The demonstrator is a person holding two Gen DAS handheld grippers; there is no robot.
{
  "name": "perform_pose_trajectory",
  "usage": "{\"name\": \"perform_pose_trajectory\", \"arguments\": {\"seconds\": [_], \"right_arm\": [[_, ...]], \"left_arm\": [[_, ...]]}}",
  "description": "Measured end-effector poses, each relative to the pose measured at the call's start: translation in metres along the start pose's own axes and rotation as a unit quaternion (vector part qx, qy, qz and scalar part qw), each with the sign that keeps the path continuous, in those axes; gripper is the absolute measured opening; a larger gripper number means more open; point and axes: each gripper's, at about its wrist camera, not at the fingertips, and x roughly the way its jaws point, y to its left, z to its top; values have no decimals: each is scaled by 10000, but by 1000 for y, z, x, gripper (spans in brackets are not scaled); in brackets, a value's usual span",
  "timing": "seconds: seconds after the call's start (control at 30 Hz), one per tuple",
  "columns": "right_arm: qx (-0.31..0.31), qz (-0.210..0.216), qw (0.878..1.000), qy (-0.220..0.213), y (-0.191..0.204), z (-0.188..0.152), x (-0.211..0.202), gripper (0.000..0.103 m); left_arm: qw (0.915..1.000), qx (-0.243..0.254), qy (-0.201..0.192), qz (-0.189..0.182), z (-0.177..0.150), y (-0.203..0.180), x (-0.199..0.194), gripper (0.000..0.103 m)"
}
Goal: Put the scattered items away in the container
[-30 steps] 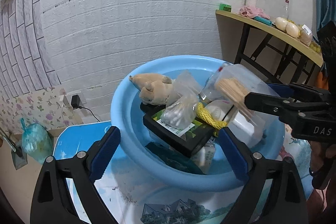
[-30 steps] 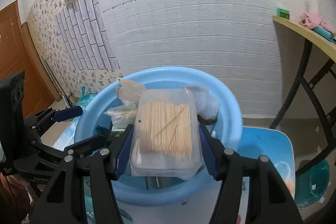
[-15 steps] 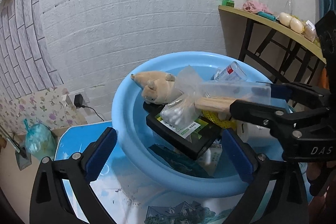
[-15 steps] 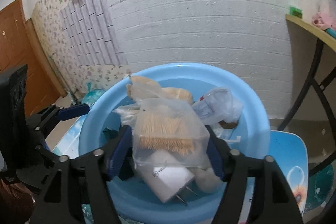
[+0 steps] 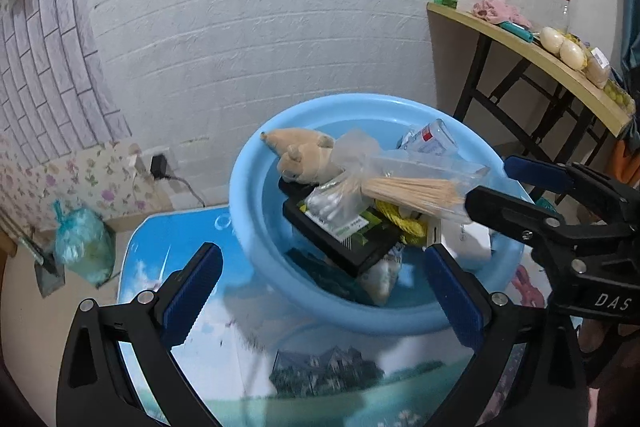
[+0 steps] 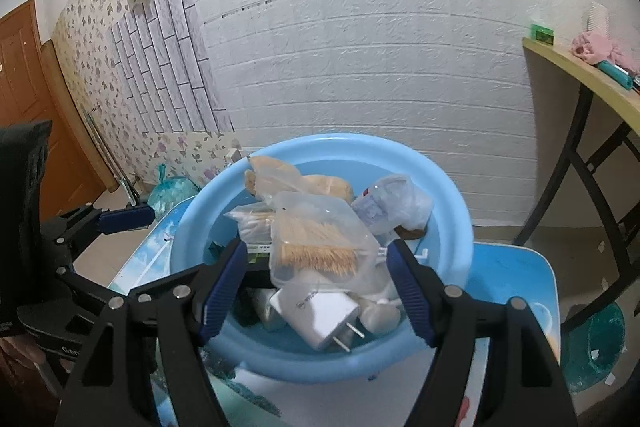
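A light blue basin [image 5: 256, 163] [image 6: 452, 211] stands on a small picture-printed table [image 5: 320, 355]. It holds a tan plush toy [image 5: 304, 155], a black box [image 5: 352, 239], a bag of cotton swabs [image 5: 332, 203], a yellow cord, a clear bottle [image 6: 384, 203] and a white charger plug [image 6: 320, 315]. A clear bag of toothpicks [image 6: 316, 243] [image 5: 412, 187] lies on top of the pile, between my right gripper's open jaws and free of them. My right gripper [image 6: 316, 279] hovers over the basin's near rim. My left gripper [image 5: 320, 287] is open and empty in front of the basin.
A white brick-pattern wall is behind the basin. A wooden side table [image 5: 532, 55] with bottles, eggs and cloth stands at the right. A teal plastic bag [image 5: 80, 247] sits on the floor at the left, near a wall socket with a plug.
My right gripper carried the toothpick bag forward over the basin, opened and let it drop onto the pile. My left gripper drew back a little.
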Motion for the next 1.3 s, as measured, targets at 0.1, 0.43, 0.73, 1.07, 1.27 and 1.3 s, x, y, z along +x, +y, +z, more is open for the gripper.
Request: {"name": "perform_pose_trajectory", "arguments": {"seconds": [0.1,0.43,0.73,1.07,1.27,1.3], "right_arm": [[98,-85,9999,-14,1,1,-9,73],[127,-343,9993,-124,19,-3,-54,74],[312,-358,9987,-162,34,-20,-91,76],[344,-366,9987,-61,45,-38,-100,76],[287,-308,9991,-78,52,-45,-103,76],[313,-265,9991,-70,52,-46,-103,76]], "left_arm": [[9999,-102,47,57,-1,2,-12,101],[9988,-435,-112,200,-12,9,-56,101],[9987,-221,-346,314,-33,-5,-100,101],[9955,-382,-580,649,-54,-11,-113,101],[9919,-438,-831,855,-61,-11,-120,101],[9916,-473,-850,857,-61,-10,-121,101]]}}
